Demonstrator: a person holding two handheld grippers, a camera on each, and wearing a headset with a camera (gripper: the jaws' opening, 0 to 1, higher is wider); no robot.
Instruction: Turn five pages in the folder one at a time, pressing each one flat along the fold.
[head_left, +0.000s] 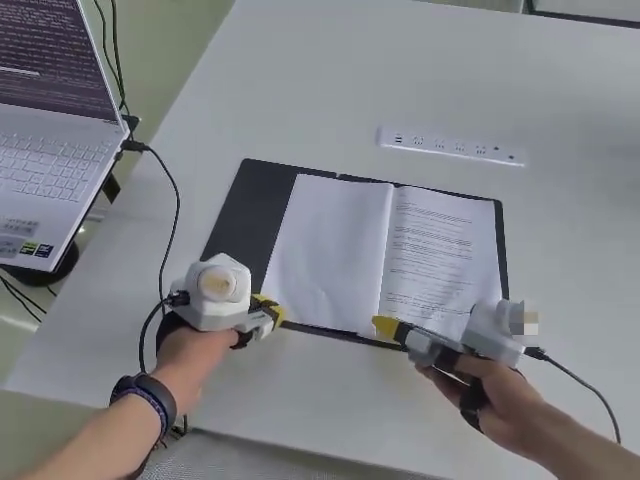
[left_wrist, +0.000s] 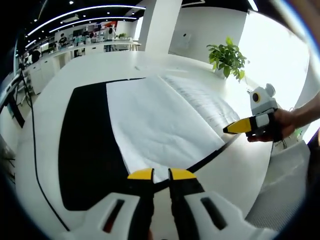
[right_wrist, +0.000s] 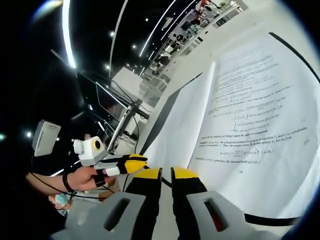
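Right now the black folder (head_left: 245, 215) lies open on the white surface (head_left: 400, 80) in front of me, its bare left cover flat. A blank white page (head_left: 330, 250) lies over the inner part of that cover. It reaches to the fold, and a printed page (head_left: 445, 255) covers the right half. My left hand-held gripper (head_left: 270, 313) sits low at the near edge of the folder, its yellow tips just at the near left corner of the blank page. In the left gripper view its jaws are drawn together with only a thin slit between them and nothing caught there. My right hand-held gripper (head_left: 385, 326) lies at the near edge too, close to the fold, with its tip touching or just over the bottom of the printed page; I cannot tell which. Its jaws are likewise pressed nearly together, and I see no paper between them. The two tips are apart, with the blank page's near edge running between them. A laptop (head_left: 50, 150) stands open at the far left, and a dark cable (head_left: 172, 215) trails from it past the folder's left side. A white power strip (head_left: 450, 146) lies beyond the folder. In the left gripper view a green plant (left_wrist: 227, 57) stands past the surface.
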